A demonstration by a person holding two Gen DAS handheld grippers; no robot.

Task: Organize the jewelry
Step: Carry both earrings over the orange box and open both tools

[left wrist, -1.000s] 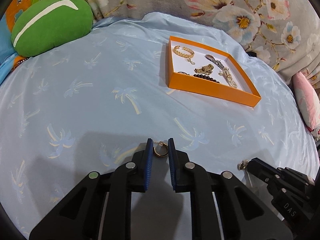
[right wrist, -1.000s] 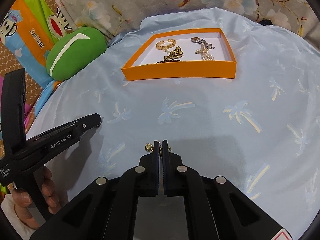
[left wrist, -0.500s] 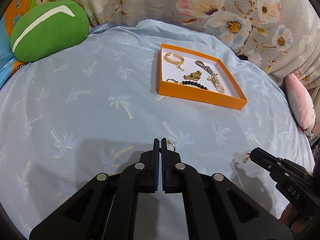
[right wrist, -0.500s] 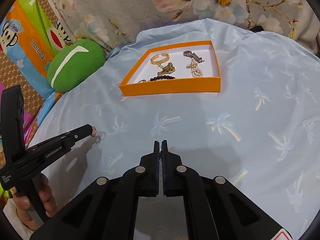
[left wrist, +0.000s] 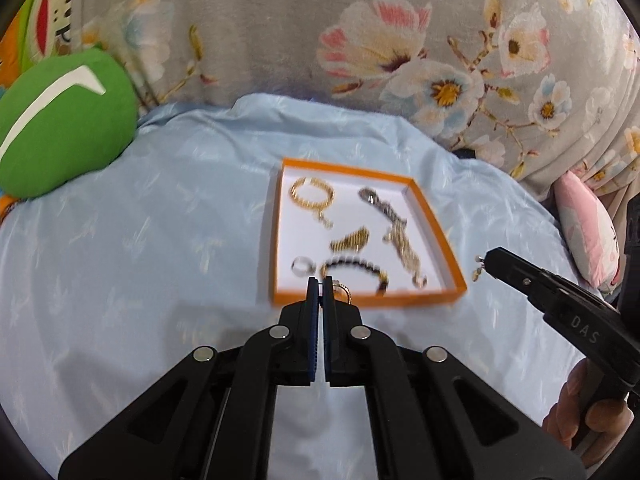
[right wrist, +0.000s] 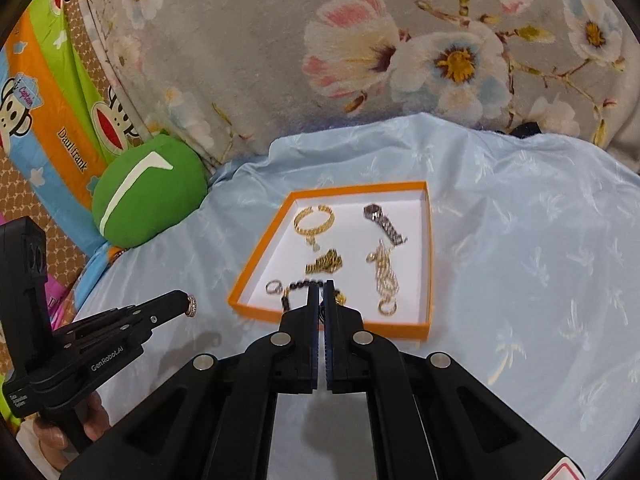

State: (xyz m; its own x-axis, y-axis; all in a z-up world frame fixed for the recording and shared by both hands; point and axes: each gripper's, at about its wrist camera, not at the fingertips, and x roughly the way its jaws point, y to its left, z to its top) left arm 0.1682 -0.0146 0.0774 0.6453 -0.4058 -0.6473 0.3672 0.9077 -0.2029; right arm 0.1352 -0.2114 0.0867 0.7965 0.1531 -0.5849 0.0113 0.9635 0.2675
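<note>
An orange tray (left wrist: 370, 302) (right wrist: 256, 260) with a white floor lies on the light blue sheet. It holds a gold bracelet (left wrist: 312, 196), a watch (right wrist: 384, 222), a black bead bracelet (left wrist: 354, 268), a pearl piece (right wrist: 384, 270) and a ring (left wrist: 301, 266). My left gripper (left wrist: 320, 282) is shut on a gold hoop earring (left wrist: 343, 291) and hangs just before the tray's near wall; it also shows in the right wrist view (right wrist: 191, 305). My right gripper (right wrist: 319, 285) is shut on a small gold earring (left wrist: 477, 270), held above the tray's right front corner.
A green cushion (left wrist: 60, 124) (right wrist: 148, 192) lies at the back left. A floral grey blanket (left wrist: 400, 52) rises behind the tray. A pink pillow (left wrist: 588, 232) sits at the right edge. The light blue sheet (left wrist: 140, 240) spreads around the tray.
My left gripper shut on the gold hoop earring and lifted it. Both grippers rose and moved forward to the tray, each carrying an earring.
</note>
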